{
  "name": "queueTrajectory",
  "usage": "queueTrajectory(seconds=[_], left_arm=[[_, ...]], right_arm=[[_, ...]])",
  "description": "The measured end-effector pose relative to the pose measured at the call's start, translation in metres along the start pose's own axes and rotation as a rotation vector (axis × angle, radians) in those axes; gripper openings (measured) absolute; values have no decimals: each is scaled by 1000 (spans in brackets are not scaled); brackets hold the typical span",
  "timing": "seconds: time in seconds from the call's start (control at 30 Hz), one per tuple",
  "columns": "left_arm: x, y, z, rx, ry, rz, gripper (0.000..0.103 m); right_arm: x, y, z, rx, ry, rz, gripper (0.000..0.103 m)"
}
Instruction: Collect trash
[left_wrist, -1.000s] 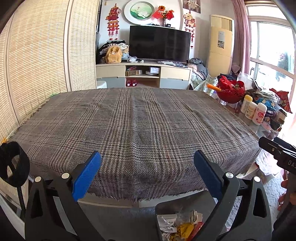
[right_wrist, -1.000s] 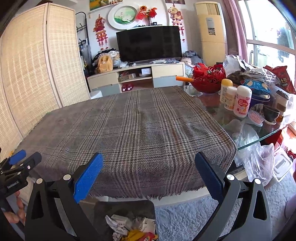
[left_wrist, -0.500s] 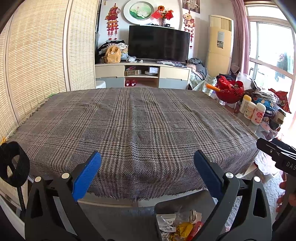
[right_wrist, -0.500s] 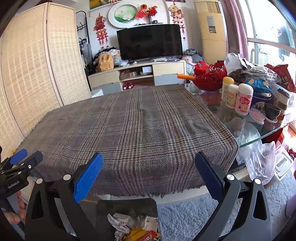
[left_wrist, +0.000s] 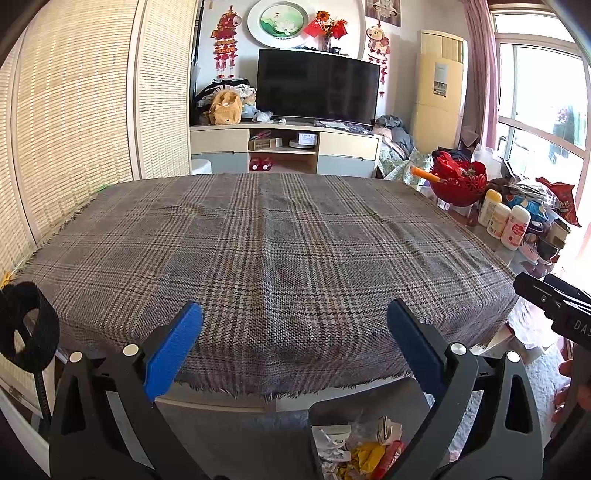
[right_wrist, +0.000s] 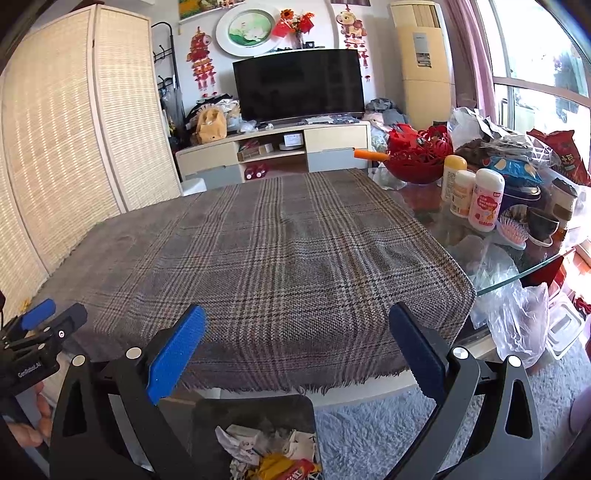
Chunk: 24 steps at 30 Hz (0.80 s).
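We held the left gripper (left_wrist: 295, 325) and the right gripper (right_wrist: 297, 326) side by side over the near, frayed edge of the plaid cloth (left_wrist: 273, 251), both released, jaws spread wide with nothing between them. Ahead of both tongs the cloth lay bare all the way to its far edge, leaving open room to move. Off to the right of the right gripper the uncovered glass table (right_wrist: 517, 273) was crowded with bottles (right_wrist: 485, 199) and a red bowl (right_wrist: 413, 171). The trash (right_wrist: 269, 454), crumpled white paper with yellow and red wrappers, sat in a dark bin (right_wrist: 255, 410) on the floor, below the table edge and beneath our tongs, under the right finger of the left gripper and between the fingers of the right one.
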<state>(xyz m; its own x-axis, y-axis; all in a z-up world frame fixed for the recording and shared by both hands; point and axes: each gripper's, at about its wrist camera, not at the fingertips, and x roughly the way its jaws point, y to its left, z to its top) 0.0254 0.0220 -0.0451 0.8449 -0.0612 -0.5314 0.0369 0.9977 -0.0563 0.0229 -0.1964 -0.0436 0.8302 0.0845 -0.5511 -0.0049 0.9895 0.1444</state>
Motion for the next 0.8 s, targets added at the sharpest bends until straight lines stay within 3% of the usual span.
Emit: queueTrajectory(seconds=[0.63,0.8], left_arm=[[0,0,0,-4,1,3,95],[-2,-3,0,18,-8,46,95]], right_arm=[[-1,0,0,0,2,2,100],[-1,0,0,-1,3,2,100]])
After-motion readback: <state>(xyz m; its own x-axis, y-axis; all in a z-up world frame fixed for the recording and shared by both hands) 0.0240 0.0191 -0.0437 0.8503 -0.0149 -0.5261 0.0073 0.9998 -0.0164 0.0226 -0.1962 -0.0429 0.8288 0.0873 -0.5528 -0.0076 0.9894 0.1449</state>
